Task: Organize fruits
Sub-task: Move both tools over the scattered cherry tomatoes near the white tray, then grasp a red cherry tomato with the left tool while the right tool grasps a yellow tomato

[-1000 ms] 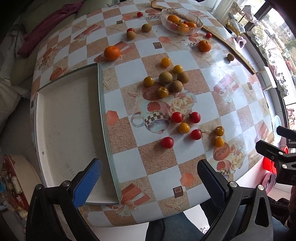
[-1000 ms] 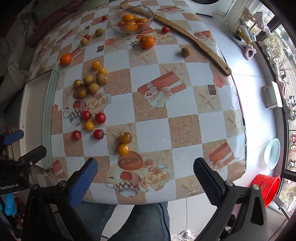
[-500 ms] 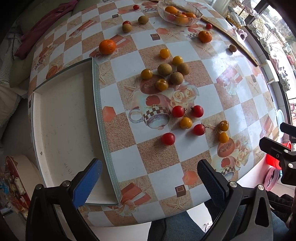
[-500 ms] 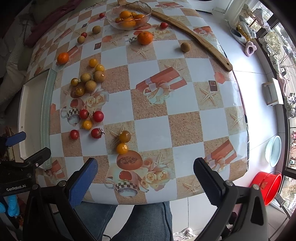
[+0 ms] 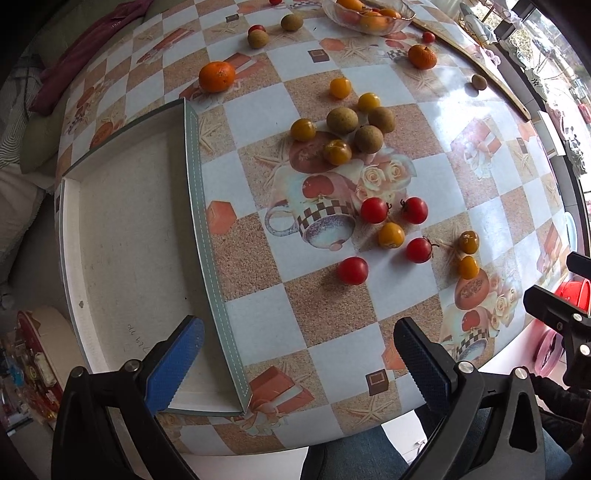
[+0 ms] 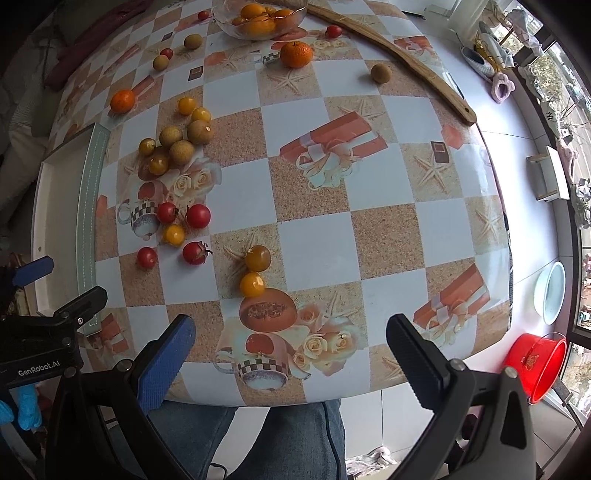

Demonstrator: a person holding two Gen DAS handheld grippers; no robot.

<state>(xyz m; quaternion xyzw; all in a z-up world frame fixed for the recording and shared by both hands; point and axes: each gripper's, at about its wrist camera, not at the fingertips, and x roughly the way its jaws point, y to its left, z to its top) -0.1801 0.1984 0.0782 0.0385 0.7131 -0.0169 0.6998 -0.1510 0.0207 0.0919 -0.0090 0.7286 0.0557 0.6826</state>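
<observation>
Loose fruit lies on a checkered table: red cherry tomatoes (image 5: 353, 270) (image 6: 198, 216), yellow ones (image 5: 391, 235) (image 6: 252, 284), brown longans (image 5: 342, 120) (image 6: 181, 152) and tangerines (image 5: 217, 76) (image 6: 296, 54). A glass bowl (image 5: 395, 20) (image 6: 229, 26) at the far edge holds orange fruit. An empty white tray (image 5: 125, 236) (image 6: 44, 184) lies at the left. My left gripper (image 5: 295, 354) is open above the near edge, its blue pad over the tray corner. My right gripper (image 6: 291, 350) is open over the near edge, empty.
A long wooden stick (image 6: 391, 51) lies across the far right of the table. A red bucket (image 6: 535, 365) and a pale basin (image 6: 554, 291) stand on the floor at the right. My knees in jeans (image 6: 295, 435) are below the table edge.
Both grippers have moved forward and lower toward the table, so the fruit looks larger and nearer. No fruit has moved. Both grippers stay open.
</observation>
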